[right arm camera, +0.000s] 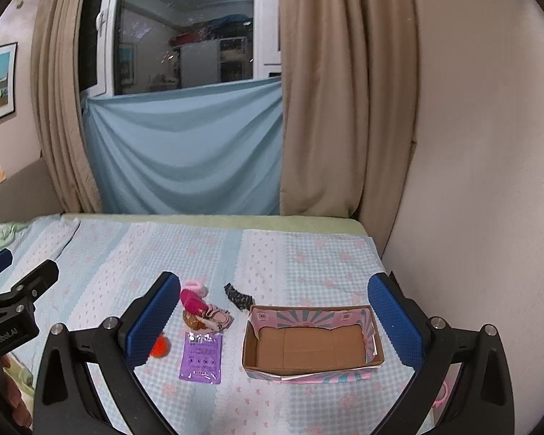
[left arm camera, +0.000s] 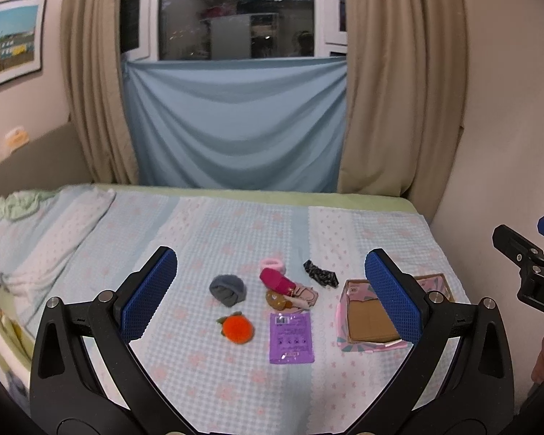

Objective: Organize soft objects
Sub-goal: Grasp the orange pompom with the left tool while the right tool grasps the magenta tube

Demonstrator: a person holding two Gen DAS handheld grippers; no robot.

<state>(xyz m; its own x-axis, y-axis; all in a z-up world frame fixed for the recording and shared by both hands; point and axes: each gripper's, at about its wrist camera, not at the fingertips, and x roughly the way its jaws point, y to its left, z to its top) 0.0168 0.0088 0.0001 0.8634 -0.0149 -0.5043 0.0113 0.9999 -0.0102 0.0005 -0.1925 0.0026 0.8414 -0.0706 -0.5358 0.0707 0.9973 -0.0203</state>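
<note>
Left hand-held gripper (left arm camera: 271,290) wide open above grey sock (left arm camera: 227,289), apart.

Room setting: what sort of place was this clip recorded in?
Most likely a home bedroom. The work surface is a bed with a patterned cover and a pillow, set below a curtained window, with a framed picture on the wall.

1. The left gripper (left arm camera: 270,291) has matt black plastic arms; its fingers (left arm camera: 149,295) carry blue dimpled pads.
2. Between those fingers, the grey sock (left arm camera: 227,290) looks like soft knit cloth and the orange toy (left arm camera: 237,329) fuzzy.
3. The purple packet (left arm camera: 291,338) looks smooth and faintly glossy.
4. Between the right gripper (right arm camera: 275,320) fingers, the box (right arm camera: 310,346) is matt brown cardboard inside.
5. The bedspread (left arm camera: 206,224) is textured woven cloth.
</note>
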